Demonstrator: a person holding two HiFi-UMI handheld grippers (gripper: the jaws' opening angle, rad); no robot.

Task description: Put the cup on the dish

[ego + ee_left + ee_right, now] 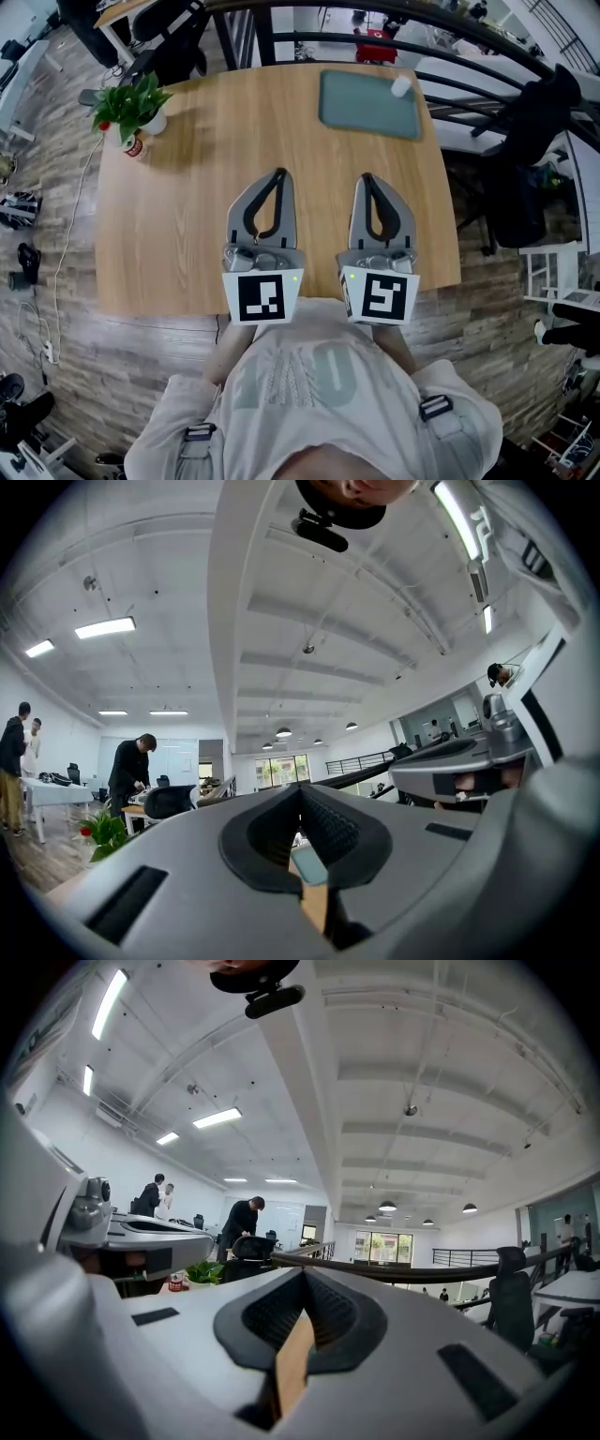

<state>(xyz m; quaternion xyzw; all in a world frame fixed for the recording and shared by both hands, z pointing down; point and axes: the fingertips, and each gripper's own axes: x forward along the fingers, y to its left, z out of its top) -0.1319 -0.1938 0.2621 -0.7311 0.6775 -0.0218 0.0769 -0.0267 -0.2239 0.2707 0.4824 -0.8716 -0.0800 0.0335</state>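
Observation:
A small white cup (401, 86) sits at the far right corner of a grey-green rectangular dish (366, 105), at the back right of the wooden table (187, 216). My left gripper (279, 172) and right gripper (366, 177) rest side by side on the table near its front edge, well short of the dish. Both are shut with nothing between the jaws. In the left gripper view the jaws (300, 789) meet at the tip, and a sliver of the dish (309, 864) shows through the loop. The right gripper view shows its jaws (305, 1274) closed over bare wood.
A potted green plant (131, 108) stands at the table's far left corner. Black railings (394, 42) run behind the table and a dark chair (534, 141) stands to its right. Several people stand at desks far off (131, 766).

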